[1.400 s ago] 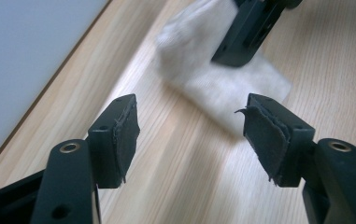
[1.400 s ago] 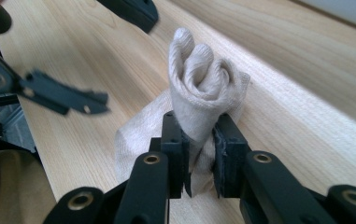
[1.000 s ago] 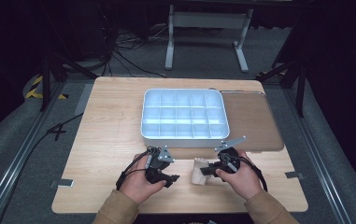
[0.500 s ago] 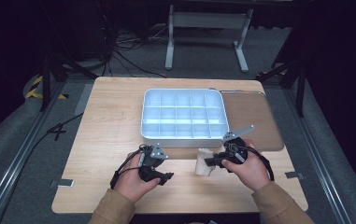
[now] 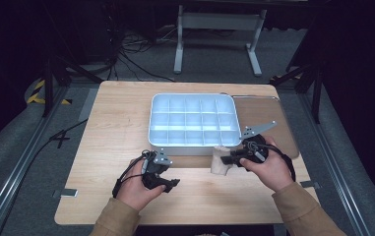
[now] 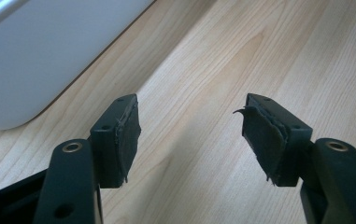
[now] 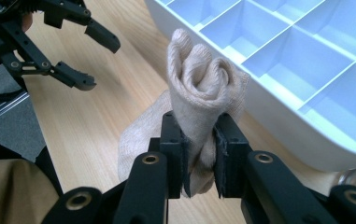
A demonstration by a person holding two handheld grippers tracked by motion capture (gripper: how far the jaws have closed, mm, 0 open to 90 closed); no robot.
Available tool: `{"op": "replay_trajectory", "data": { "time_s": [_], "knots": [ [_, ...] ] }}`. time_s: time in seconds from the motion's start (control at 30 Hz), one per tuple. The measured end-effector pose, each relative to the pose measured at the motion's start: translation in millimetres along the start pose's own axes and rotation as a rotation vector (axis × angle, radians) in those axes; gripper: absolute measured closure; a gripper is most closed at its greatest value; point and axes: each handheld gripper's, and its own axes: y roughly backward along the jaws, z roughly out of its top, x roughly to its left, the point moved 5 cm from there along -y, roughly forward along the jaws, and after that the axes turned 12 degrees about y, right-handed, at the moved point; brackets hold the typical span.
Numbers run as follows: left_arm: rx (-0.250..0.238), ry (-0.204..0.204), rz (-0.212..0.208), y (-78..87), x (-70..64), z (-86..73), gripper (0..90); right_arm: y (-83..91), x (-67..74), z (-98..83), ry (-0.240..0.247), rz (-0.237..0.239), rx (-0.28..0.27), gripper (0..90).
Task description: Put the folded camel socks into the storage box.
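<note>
A rolled beige sock (image 7: 203, 88) is pinched in my right gripper (image 7: 198, 154), whose jaws are shut on it just in front of the white compartment tray (image 7: 302, 140). From above, the sock (image 5: 219, 161) hangs near the tray's front right corner (image 5: 195, 147), with the right gripper (image 5: 230, 159) beside it. My left gripper (image 5: 171, 184) sits lower left over bare wood, jaws wide open with nothing between them (image 6: 192, 135). That open left gripper (image 7: 98, 60) also shows at the top left of the right gripper view.
The tray's white outer wall (image 6: 35, 56) lies just left of my left gripper. A brown mat (image 5: 266, 118) lies under the tray's right side. Bare wooden tabletop (image 5: 116, 128) extends to the left, with table edges and dark floor beyond.
The right gripper has carried the sock right and slightly toward the tray. The left gripper has drifted a little left and nearer the person, away from the sock.
</note>
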Motion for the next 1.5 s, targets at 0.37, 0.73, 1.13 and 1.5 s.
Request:
{"op": "replay_trajectory", "data": {
  "time_s": [0.37, 0.73, 1.13, 1.5],
  "knots": [
    [-0.011, 0.019, 0.008, 5.2, 4.0, -1.2, 37.2, 9.2, -22.2, 12.1, 0.002, -0.025, -0.006, 76.3],
    [-0.005, 0.012, 0.011, 4.8, 6.3, -2.1, 37.2, 17.4, -52.6, 19.9, -0.017, -0.079, -0.004, 76.0],
    [-0.006, 0.011, 0.012, 5.0, 6.1, -2.2, 37.2, 22.2, -74.1, 26.0, -0.036, -0.129, 0.008, 75.7],
    [0.011, 0.014, 0.011, 3.2, 4.6, -3.2, 37.2, 12.1, -91.1, 25.8, -0.039, -0.158, 0.044, 75.4]
  ]
}}
